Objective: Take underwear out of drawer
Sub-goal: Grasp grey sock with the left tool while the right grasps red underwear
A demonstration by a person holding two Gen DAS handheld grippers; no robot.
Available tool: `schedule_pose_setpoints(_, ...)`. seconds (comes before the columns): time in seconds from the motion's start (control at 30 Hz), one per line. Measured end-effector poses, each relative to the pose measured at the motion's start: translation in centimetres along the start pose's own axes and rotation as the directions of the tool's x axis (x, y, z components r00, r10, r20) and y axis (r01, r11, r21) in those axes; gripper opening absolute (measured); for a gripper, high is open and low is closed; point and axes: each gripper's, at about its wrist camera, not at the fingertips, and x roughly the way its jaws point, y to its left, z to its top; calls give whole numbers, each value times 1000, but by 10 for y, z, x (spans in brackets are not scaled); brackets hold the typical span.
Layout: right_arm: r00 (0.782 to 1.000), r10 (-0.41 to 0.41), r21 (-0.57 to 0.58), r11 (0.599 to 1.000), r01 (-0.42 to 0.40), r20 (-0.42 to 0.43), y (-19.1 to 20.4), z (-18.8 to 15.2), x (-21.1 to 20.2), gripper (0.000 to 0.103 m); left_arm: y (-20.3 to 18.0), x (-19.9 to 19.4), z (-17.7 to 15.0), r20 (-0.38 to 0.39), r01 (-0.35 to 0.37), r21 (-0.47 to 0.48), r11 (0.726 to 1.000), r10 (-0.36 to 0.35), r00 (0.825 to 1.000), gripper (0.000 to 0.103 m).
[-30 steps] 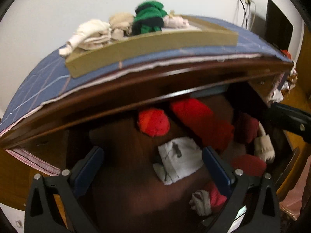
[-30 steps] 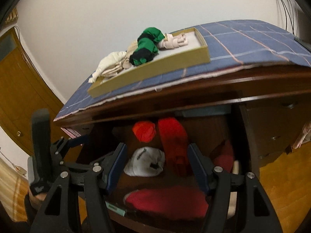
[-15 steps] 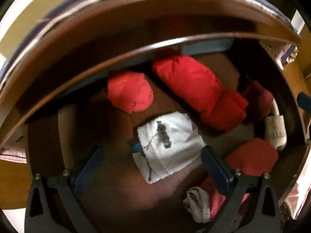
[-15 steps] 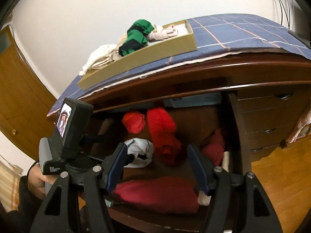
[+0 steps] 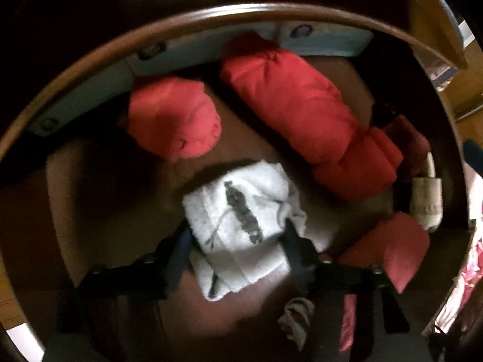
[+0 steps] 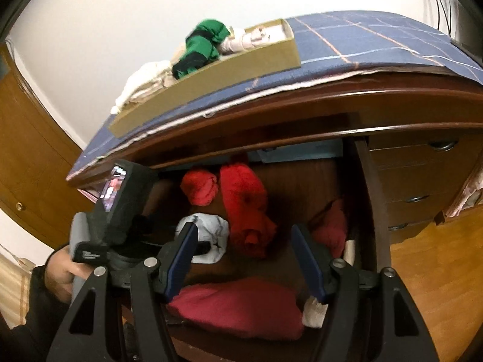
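Observation:
The open wooden drawer (image 6: 366,211) holds several folded pieces of underwear. A white folded piece with a dark print (image 5: 241,220) lies in the middle; it also shows in the right wrist view (image 6: 211,232). My left gripper (image 5: 238,241) is down inside the drawer with its fingers pressed against both sides of the white piece. Red rolls lie behind it: a small one (image 5: 173,120) and a long one (image 5: 305,114). My right gripper (image 6: 246,259) is open and empty, held above the drawer's front over a dark red piece (image 6: 238,307).
A tan tray (image 6: 211,81) with green, cream and pink folded clothes stands on the blue checked cloth (image 6: 362,42) on the dresser top. More drawers (image 6: 422,187) are to the right. A wooden door (image 6: 27,157) is at left. Beige and grey pieces (image 5: 425,202) lie at the drawer's right.
My left gripper has dropped into the drawer and its fingers have closed in from wide open onto the white piece. The right gripper has stayed open and shifted only slightly.

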Motion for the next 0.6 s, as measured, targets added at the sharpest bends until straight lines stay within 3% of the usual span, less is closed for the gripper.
schedule_pose_setpoints(0.07, 999, -16, -11, 1000, 15, -29, 1, 4, 10, 66, -2, -3, -4, 25, -9, 24, 1000, 9, 1000, 39)
schedule_pose_setpoints(0.17, 995, -30, -37, 999, 27, -99, 5, 9, 30, 66, -6, -15, -11, 80, -54, 18, 998, 52, 995, 27)
schedule_pose_setpoints(0.27, 985, -56, -72, 996, 44, -165, 9, 14, 49, 66, -3, -36, -23, 169, -84, -14, 996, 85, 982, 26)
schedule_pose_setpoints(0.37, 975, -67, -117, 992, 43, -211, 16, 20, 64, 66, 5, -61, -44, 236, -11, -44, 999, 21, 971, 26)
schedule_pose_setpoints(0.6, 935, -129, -270, 962, 38, -330, 42, 23, 109, 66, 33, -102, -77, 346, 47, -77, 996, -18, 938, 26)
